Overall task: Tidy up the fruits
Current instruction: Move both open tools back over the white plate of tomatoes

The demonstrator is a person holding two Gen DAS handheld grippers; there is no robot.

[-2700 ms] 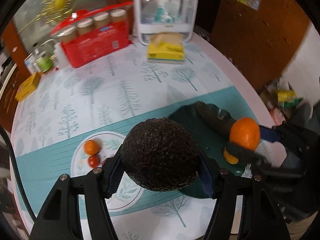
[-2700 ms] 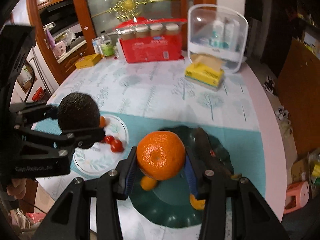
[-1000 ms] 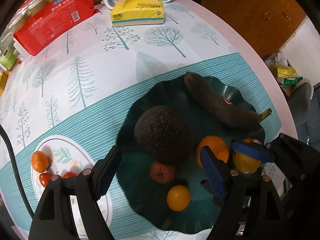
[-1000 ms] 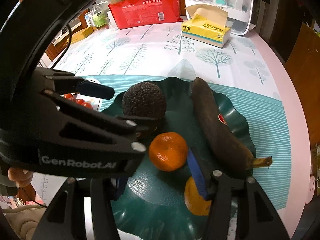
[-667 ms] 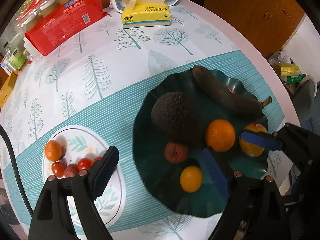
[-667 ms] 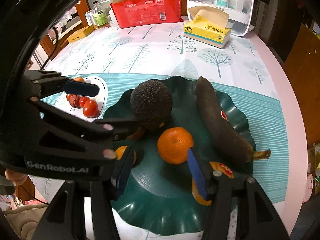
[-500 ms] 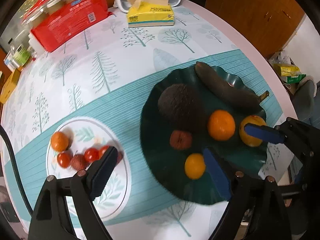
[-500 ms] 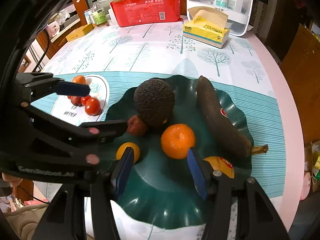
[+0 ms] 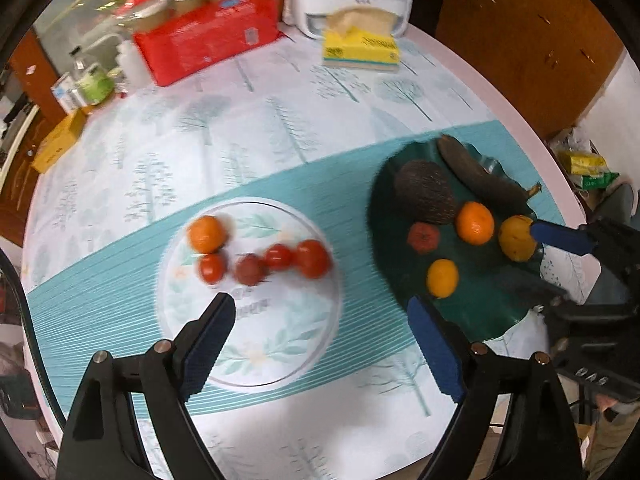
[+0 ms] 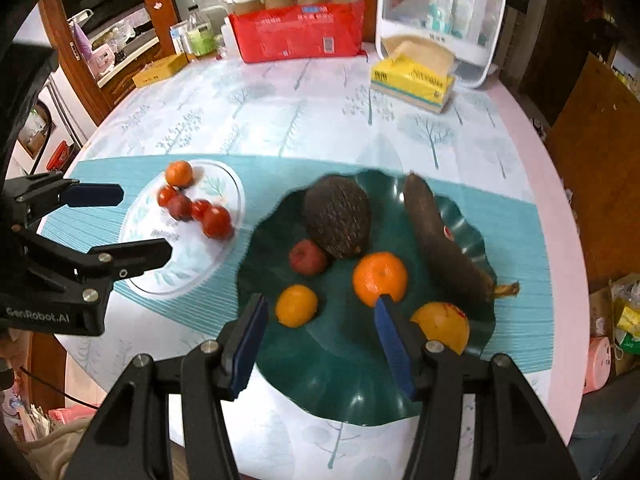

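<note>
My tongs [image 10: 320,336] are matt black plastic with ribbed blue pads [image 10: 390,340]. The avocado [image 10: 338,216] looks rough and pebbled, the green leaf-shaped dish [image 10: 332,392] glossy (faintly streaked), the desk [image 10: 280,120] under a smooth printed cloth.

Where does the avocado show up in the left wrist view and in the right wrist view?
Left wrist view: avocado right of centre, at the far left of the green dish.
Right wrist view: avocado near the middle, at the far side of the green dish.
Shared landmark: the yellow tissue box beyond it.
</note>
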